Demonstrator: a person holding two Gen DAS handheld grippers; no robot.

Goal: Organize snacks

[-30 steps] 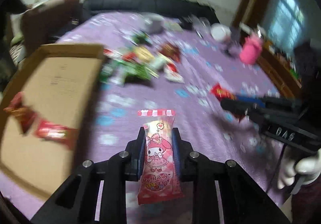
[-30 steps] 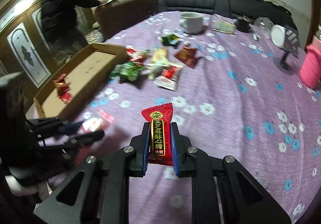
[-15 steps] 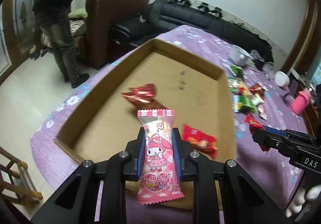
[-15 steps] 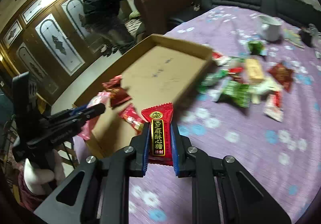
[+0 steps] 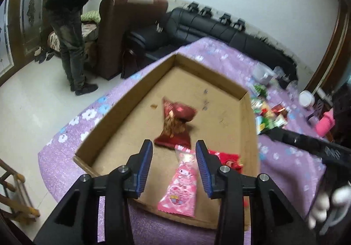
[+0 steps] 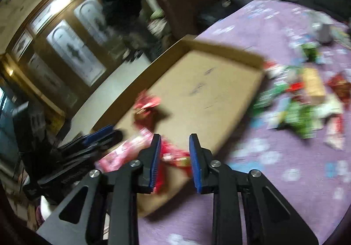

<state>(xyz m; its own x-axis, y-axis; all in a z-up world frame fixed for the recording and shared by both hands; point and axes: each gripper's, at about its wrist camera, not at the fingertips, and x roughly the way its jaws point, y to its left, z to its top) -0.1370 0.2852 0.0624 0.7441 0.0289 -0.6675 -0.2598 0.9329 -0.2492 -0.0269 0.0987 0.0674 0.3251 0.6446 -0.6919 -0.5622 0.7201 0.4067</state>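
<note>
1. The left gripper's (image 5: 173,166) fingers (image 5: 144,163) stand wide apart over the near end of the cardboard box (image 5: 122,102), gripping nothing. The pink My Melody candy packet (image 5: 182,188) lies loose between them, apparently touching neither pad, resting on the box's near rim.
2. The right gripper's (image 6: 175,159) fingers (image 6: 196,163) are also spread and empty. A red candy packet (image 6: 175,157) lies below them at the box's near corner, though blur hides whether it touches a pad.
3. Inside the box, a dark red snack bag (image 5: 175,128) sits past the pink packet toward the middle.
4. More wrapped snacks (image 6: 300,100) lie scattered on the purple flowered tabletop (image 6: 274,157) off the box's right side, well apart from both grippers.
5. These packets look light, soft and crinkly with slick film; I would pinch each across its flat middle or a sealed end, gently, so nothing inside gets crushed.
</note>
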